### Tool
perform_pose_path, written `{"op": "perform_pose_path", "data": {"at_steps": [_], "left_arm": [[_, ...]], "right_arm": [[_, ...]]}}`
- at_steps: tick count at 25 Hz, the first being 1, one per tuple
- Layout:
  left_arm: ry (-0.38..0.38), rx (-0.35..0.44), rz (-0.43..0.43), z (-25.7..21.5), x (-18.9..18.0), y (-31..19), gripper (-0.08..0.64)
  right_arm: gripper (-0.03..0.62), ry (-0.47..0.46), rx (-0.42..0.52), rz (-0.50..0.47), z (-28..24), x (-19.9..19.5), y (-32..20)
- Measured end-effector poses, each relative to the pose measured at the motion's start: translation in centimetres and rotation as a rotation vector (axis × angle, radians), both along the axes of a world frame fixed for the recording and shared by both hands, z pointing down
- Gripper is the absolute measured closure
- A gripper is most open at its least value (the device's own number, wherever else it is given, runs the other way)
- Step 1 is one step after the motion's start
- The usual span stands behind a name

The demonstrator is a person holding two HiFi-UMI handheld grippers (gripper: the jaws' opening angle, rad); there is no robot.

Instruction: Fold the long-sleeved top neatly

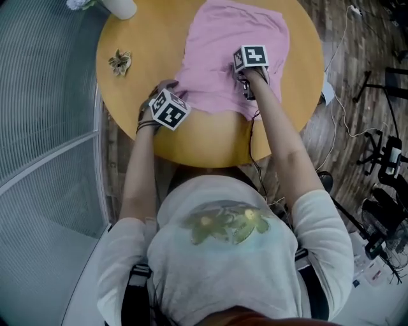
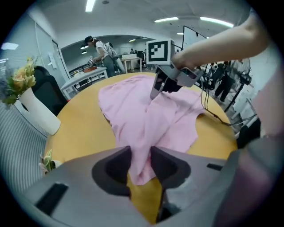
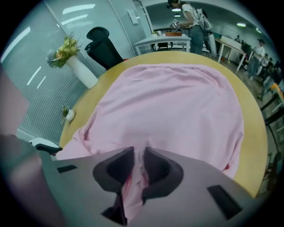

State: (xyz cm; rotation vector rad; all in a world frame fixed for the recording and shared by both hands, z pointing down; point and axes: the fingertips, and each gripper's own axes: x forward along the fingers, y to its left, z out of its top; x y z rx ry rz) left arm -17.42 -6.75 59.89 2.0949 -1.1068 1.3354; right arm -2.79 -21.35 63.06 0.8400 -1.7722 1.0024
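Head view: round yellow worktop [image 1: 140, 38], w/ a small dried flower [image 1: 120, 62] near its left edge and a white vase [image 1: 121, 7] at top left. Just right of the flower, the left gripper [image 1: 167, 102] points steeply down at the near-left corner of the pink top [image 1: 223, 44]. The top lies spread over the worktop's centre and right, its near edge rumpled. The right gripper [image 1: 250, 86] stands on the top's near part, right of centre, also pointing down. The 2 grippers are near each other, not touching. A cable [image 1: 338, 108] trails over the wood floor at far right.

Left gripper view: jaws fairly wide apart, w/ a corner of the top lying btwn them. Bare worktop shows in the gap below the cloth, and the pads don't look pressed on it. Beyond, the right gripper w/ its marker cube sits on the top.

Right gripper view: vase and a black chair [image 3: 103, 42] at far left. Jaws narrow; a bunched fold of the top fills the gap and touches both pads. The rest of the top spreads ahead toward the worktop's far edge. People [image 3: 191, 17] stand at benches in the background.
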Motion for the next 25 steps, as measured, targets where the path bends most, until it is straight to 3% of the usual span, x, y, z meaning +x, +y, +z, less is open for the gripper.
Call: {"op": "perform_pose_path", "data": {"at_steps": [1,2,6,10,12,13,15,16,18,19,20,21,25], "left_arm": [[-0.022,0.018,-0.01,0.1,-0.4,0.1,0.461],[-0.029,0.036,-0.028,0.0,-0.8,0.2,0.526],[0.026,0.108,-0.125,-2.6,-2.5,0.1,0.529],[0.071,0.242,-0.18,-6.8,-3.3,-0.5,0.529],[0.129,0.294,-0.187,-8.3,-2.5,-0.7,0.529],[0.158,0.291,-0.168,-8.4,-1.6,-0.5,0.528],[0.162,0.197,-0.087,-6.4,0.5,0.8,0.515],[0.129,0.126,-0.034,-4.5,1.6,1.8,0.475],[0.031,0.021,0.041,-0.6,2.9,3.6,0.46],[-0.009,-0.003,0.053,0.8,3.1,4.1,0.46],[-0.03,-0.012,0.05,1.7,3.1,4.4,0.46],[-0.035,-0.01,0.036,1.9,3.1,4.5,0.46],[-0.042,0.05,-0.059,0.9,1.5,3.4,0.46]], "right_arm": [[0.535,0.013,0.007,0.003,0.0,0.2,0.0],[0.539,0.005,0.026,0.015,-0.6,0.3,-0.2],[0.545,-0.189,0.212,0.082,-8.2,-0.2,-2.5],[0.543,-0.531,0.577,0.084,-20.8,0.5,-2.4],[0.543,-0.631,0.722,0.069,-24.5,2.3,-0.8],[0.543,-0.638,0.756,0.085,-24.7,3.7,-0.1],[0.543,-0.564,0.728,0.164,-21.2,7.3,1.5],[0.543,-0.494,0.662,0.211,-17.7,9.4,2.7],[0.522,-0.35,0.456,0.283,-9.8,13.1,6.1],[0.457,-0.303,0.353,0.311,-6.5,14.5,7.9],[0.407,-0.28,0.276,0.339,-4.2,15.5,9.5],[0.402,-0.276,0.235,0.37,-3.1,16.2,10.4],[0.402,-0.301,0.259,0.476,-3.4,17.6,9.6]]}}
